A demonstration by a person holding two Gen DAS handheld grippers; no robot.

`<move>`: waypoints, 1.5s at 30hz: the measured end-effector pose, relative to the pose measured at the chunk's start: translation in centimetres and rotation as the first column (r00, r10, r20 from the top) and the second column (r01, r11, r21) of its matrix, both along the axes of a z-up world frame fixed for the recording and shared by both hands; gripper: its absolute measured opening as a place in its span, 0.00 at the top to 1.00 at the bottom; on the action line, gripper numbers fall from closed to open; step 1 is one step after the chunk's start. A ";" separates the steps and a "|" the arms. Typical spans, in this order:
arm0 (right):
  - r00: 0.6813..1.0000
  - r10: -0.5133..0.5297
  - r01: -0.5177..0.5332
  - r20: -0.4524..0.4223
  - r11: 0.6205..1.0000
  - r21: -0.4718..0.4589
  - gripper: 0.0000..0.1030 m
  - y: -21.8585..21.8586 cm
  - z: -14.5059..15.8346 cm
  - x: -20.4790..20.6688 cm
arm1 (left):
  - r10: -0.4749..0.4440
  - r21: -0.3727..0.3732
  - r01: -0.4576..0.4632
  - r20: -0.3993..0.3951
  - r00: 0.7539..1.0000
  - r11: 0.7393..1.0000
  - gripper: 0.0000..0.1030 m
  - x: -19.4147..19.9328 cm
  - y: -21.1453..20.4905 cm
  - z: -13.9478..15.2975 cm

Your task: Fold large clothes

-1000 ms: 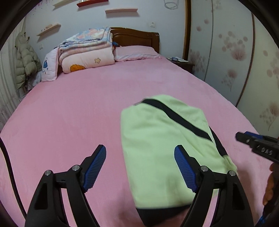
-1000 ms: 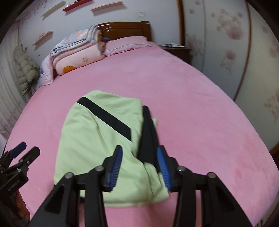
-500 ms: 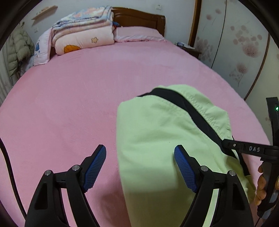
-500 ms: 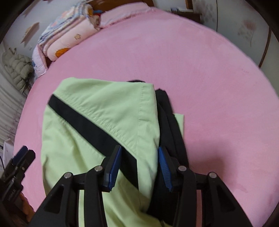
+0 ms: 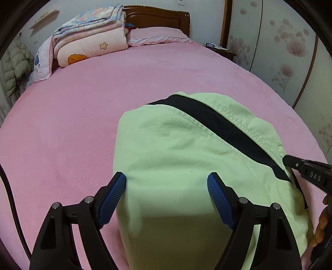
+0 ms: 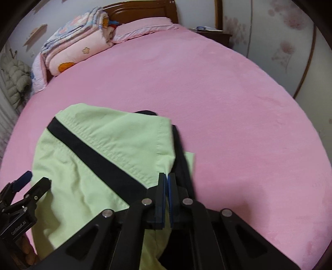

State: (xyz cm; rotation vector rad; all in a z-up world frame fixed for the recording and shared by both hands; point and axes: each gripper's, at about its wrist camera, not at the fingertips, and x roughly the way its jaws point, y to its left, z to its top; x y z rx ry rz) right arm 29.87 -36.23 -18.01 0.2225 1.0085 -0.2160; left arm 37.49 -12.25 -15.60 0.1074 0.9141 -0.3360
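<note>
A light green garment (image 5: 182, 157) with a black diagonal stripe lies folded on the pink bed (image 5: 83, 99). It also shows in the right wrist view (image 6: 99, 157). My left gripper (image 5: 167, 184) is open, its blue pads either side of the garment's near left part. My right gripper (image 6: 166, 176) is shut on the garment's right edge, where green cloth meets the black part. The right gripper's tip shows in the left wrist view (image 5: 290, 162); the left gripper shows at the lower left of the right wrist view (image 6: 27, 187).
Folded quilts (image 5: 89, 39) and a pink pillow (image 5: 157, 36) lie at the wooden headboard (image 5: 157, 17). A padded jacket (image 5: 14, 66) hangs at far left. A nightstand (image 5: 220, 50) and flowered wardrobe doors (image 5: 280, 52) stand on the right.
My right gripper has closed on the garment's right edge; its jaws were apart before. The left gripper has come in lower over the garment and stays open.
</note>
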 end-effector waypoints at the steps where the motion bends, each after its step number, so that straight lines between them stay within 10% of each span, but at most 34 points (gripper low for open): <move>1: 1.000 -0.006 0.006 -0.007 1.000 -0.012 1.00 0.0 -0.3 0.0 | 0.002 -0.001 -0.002 -0.003 1.000 1.000 0.22 0.1 0.0 -0.1; 11: 0.994 -0.103 0.101 -0.026 0.992 -0.073 1.00 -1.4 -0.8 -0.5 | 0.015 0.000 -0.015 -0.035 0.999 1.000 0.20 1.2 0.3 -0.8; 19: 0.988 0.119 -0.127 0.101 0.989 0.078 1.00 4.4 4.6 2.6 | 0.017 0.000 -0.017 -0.039 0.999 1.000 0.20 1.2 0.3 -0.7; 34: 0.996 0.055 -0.055 -0.072 0.998 0.008 1.00 1.5 -2.2 6.9 | 0.015 0.033 -0.013 -0.066 0.998 0.999 0.18 1.8 -0.2 -1.2; 45: 0.998 0.054 -0.053 -0.013 0.995 0.089 0.98 -0.1 3.7 3.0 | 0.003 0.000 -0.003 -0.098 0.995 1.000 0.18 1.0 1.1 2.4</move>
